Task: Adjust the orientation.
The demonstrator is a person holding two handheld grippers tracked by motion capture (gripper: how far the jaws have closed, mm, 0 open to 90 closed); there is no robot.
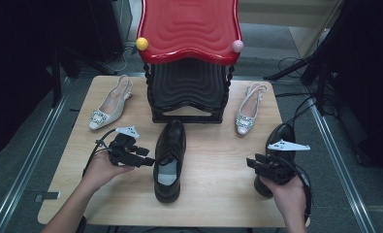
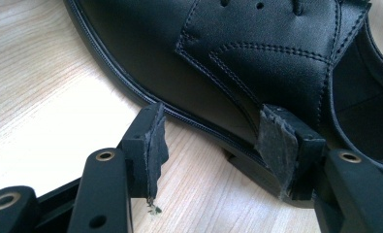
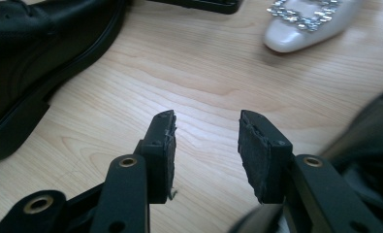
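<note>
Two black shoes are my concern here. One black shoe (image 1: 169,160) lies in the middle of the wooden surface (image 1: 213,194), toe pointing far, heel near me. My left gripper (image 1: 148,160) sits just left of it, jaws released and aimed at its side. In the left gripper view the jaws stand apart with nothing pressed between them; the left pad hangs over bare wood beside the sole, and the right pad lies at the leather side of the shoe (image 2: 257,58), though I cannot tell whether it touches.

My right gripper (image 1: 252,164) is near the right edge of the surface, jaws also released and pointing left toward the middle. In the right gripper view there is bare wood between the pads. The second black shoe (image 1: 279,145) stands at the right edge, just beside and behind that gripper.

A pale heeled shoe (image 1: 106,104) with a sparkly buckle lies far left, and its mate (image 1: 248,110) lies far right. Between them, at the far side, stands a black rack (image 1: 189,92) with a red shelf (image 1: 189,29) on top.
</note>
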